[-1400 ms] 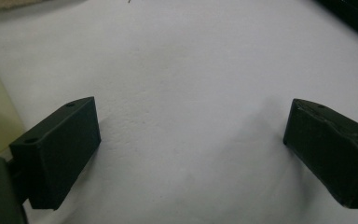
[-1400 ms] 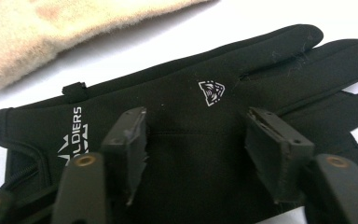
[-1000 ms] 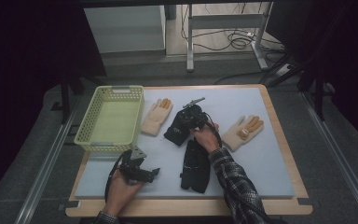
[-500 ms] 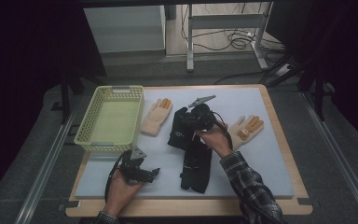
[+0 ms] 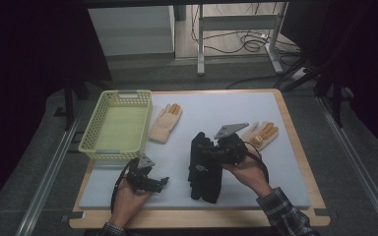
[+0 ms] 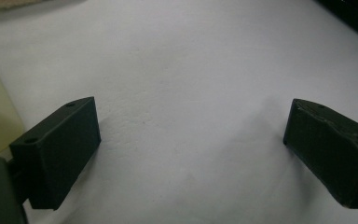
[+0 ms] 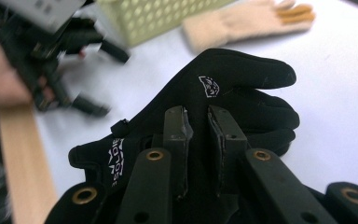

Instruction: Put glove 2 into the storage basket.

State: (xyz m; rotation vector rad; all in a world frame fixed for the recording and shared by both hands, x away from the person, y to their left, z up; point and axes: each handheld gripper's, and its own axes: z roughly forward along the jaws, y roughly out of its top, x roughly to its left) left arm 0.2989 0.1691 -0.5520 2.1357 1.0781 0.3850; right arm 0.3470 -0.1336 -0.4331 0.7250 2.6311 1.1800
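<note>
Two black gloves are on the pale blue mat [image 5: 285, 182]. My right gripper [image 5: 205, 150] is shut on the upper black glove [image 5: 199, 147], just above the second black glove [image 5: 206, 184], which lies flat. In the right gripper view the jaws [image 7: 196, 126] stand almost together, pinching the fabric of the glove with a white logo [image 7: 233, 88]. My left gripper [image 5: 153, 181] rests near the front left of the mat, jaws wide open over bare mat [image 6: 191, 135], holding nothing.
A yellow-green basket [image 5: 91, 132] stands at the back left. One cream glove with orange fingertips [image 5: 165, 123] lies beside it, another [image 5: 261, 133] at the right behind my right hand. The board's wooden rim [image 5: 197, 219] runs along the front.
My right gripper has carried the black glove from the middle of the mat towards the front, over the other black glove. The left gripper has stayed where it was.
</note>
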